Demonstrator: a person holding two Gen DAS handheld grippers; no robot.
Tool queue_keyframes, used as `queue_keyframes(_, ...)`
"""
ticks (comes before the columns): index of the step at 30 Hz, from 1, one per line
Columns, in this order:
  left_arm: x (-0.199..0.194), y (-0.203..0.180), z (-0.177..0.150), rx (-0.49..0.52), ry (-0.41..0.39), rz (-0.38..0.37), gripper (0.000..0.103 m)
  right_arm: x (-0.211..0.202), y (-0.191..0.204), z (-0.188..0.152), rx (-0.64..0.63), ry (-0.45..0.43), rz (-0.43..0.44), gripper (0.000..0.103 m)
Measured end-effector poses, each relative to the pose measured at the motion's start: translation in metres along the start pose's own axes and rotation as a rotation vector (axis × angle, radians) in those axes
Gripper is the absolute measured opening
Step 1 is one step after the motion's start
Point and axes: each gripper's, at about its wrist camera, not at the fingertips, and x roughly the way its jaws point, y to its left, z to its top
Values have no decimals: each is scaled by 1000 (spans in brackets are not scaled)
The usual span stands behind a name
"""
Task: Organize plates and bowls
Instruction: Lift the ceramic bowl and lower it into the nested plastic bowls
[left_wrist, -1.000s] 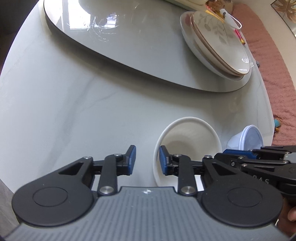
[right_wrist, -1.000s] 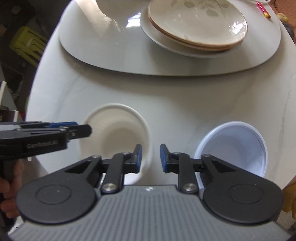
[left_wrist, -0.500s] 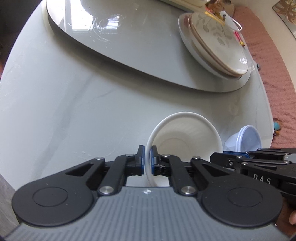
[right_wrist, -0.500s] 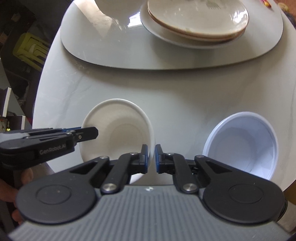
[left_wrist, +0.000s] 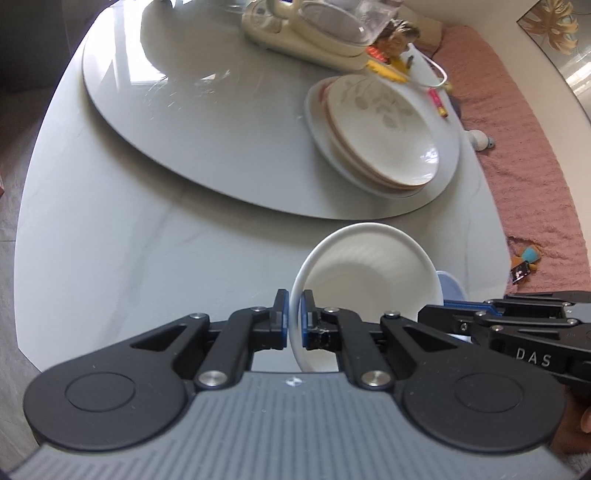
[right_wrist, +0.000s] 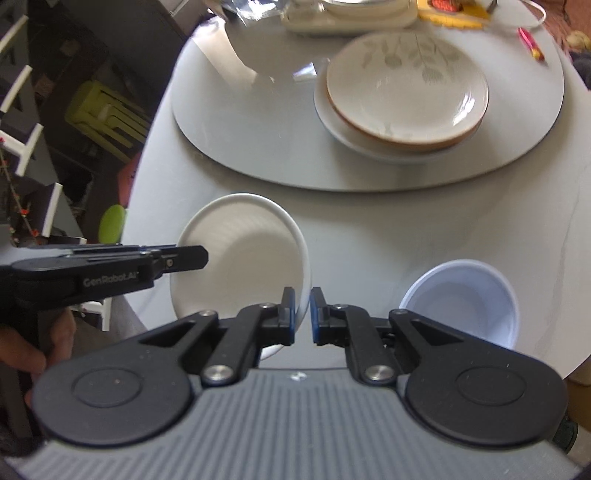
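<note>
White bowl (left_wrist: 364, 280) lifted off the near table edge, both the left gripper (left_wrist: 293, 319) and right gripper (right_wrist: 302, 314) pinching opposite rim sides; plate stack (right_wrist: 406, 92) lies far-right on the turntable (right_wrist: 229, 122), blue bowl (right_wrist: 461, 299) near-right.

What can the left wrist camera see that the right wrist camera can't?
Only the left wrist view shows the pink blanket beside the table and a small toy lying on it. It also shows the left gripper shut on the white bowl's near rim.

Only the right wrist view shows the green stools and dark shelves off the table's other side. It shows the whole inside of the pale blue bowl, plus the right gripper at the white bowl's other rim.

Both show the white bowl, the stacked leaf plates and the grey turntable.
</note>
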Motion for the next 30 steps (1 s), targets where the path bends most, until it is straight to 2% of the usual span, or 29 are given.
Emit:
queue_keyframes(7,-12,-34,0,-7,-36,-1,7,-25,-16,4,-25,-31,1,11)
queue_keyframes(14,-8,-60,-3,-24,-61,-32,8,-38,-42,-5,7,-44,18,12)
queue_keyframes(23,11,-96,-13,-15,-25,-51,8,-47,-84,-22,89,-53,20,13)
queue_keyframes(30,44,-129,-21,20,36,-66,8,-42,-116,-40,196,-56,-52,13)
